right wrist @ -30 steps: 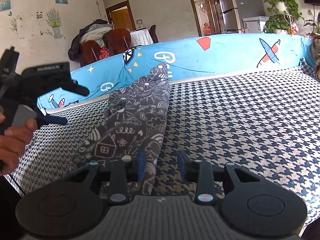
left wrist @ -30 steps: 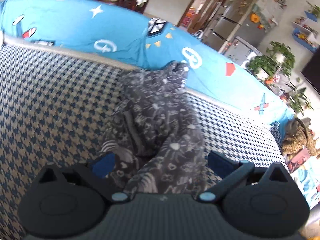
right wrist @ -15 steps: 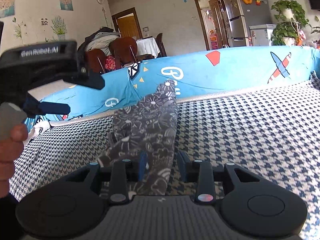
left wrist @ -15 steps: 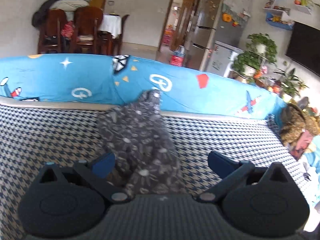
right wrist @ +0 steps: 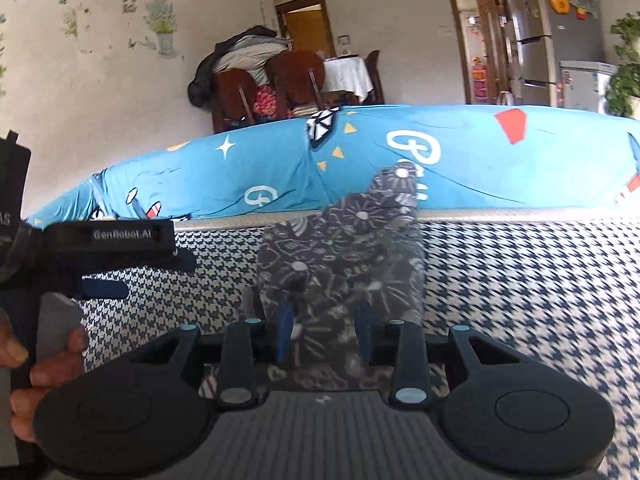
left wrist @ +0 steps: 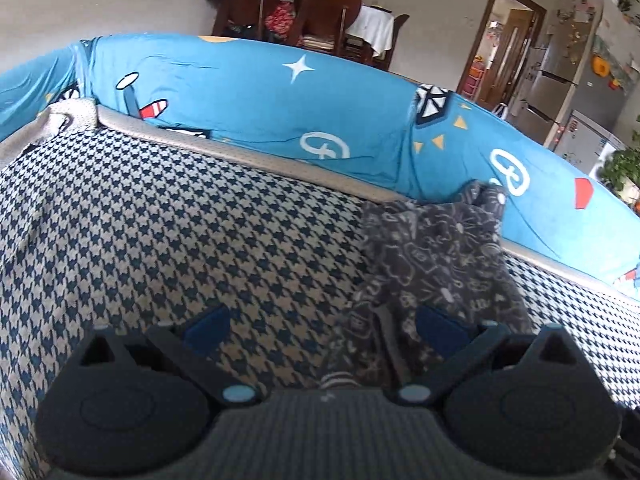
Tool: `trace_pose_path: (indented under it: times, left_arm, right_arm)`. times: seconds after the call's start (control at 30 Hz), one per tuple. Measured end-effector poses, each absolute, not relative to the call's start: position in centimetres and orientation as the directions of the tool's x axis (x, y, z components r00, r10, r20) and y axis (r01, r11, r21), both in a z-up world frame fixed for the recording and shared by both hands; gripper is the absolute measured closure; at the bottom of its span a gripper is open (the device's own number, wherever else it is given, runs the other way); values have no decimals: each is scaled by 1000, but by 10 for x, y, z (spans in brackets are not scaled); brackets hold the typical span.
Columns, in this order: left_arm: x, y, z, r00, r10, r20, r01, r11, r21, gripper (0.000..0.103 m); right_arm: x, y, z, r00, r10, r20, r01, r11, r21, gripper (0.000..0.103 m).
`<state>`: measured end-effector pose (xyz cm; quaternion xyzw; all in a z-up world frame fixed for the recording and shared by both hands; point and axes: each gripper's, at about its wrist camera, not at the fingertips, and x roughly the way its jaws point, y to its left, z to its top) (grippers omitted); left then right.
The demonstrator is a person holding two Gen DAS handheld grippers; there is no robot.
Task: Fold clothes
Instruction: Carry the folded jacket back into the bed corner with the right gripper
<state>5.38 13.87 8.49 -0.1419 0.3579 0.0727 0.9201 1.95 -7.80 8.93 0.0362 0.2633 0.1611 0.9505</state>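
A dark grey garment with white doodle print (left wrist: 436,256) (right wrist: 344,248) lies as a long strip on the houndstooth sofa seat (left wrist: 180,240), its far end up against the blue backrest cover. My left gripper (left wrist: 324,326) is wide open just left of the garment's near end; only its right finger (left wrist: 440,326) overlaps the cloth edge. My right gripper (right wrist: 325,328) hovers low over the near end, its fingers a narrow gap apart with cloth showing between them. The left gripper (right wrist: 104,276) also shows at the left of the right wrist view, held by a hand (right wrist: 40,360).
The blue cartoon-print cover (left wrist: 280,104) (right wrist: 480,160) runs along the sofa back. Behind it stand wooden chairs piled with clothes (right wrist: 256,76), a doorway, a fridge (right wrist: 568,40) and potted plants (right wrist: 624,80). Houndstooth seat (right wrist: 540,300) stretches to the right.
The left gripper has swung left, so the garment now sits at its right finger instead of between the fingers. The right gripper has shifted over the garment's near end, its finger gap unchanged.
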Motion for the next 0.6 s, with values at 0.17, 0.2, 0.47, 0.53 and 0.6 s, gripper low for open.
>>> trace_pose_path:
  times: [0.17,0.2,0.47,0.53,0.6]
  left_arm:
    - [64,158,78,728,131,-673,-336,924,-184,0]
    - [65,162,77,727,158,-668,-358,918,-172,0]
    - [68,174,67,697,146,-702,-391,898,-201,0]
    - [69,174,67,696,143,-704,-392,897,-206,0]
    - [69,175,67,696,141,-704,-394,895,-210,0]
  right_arm:
    - [63,-52,84,784,350,-513,-339,933,120,59]
    - [72,-48,82,777,358,-518,-349,930,119,51]
    - [118,-17,63,748,349,-564,-395,918,44,42]
    - [128,-10,60,743,345,-573,-409,912,19,40]
    - [137,-2,56,738,341,-582,-423,906,-6,40]
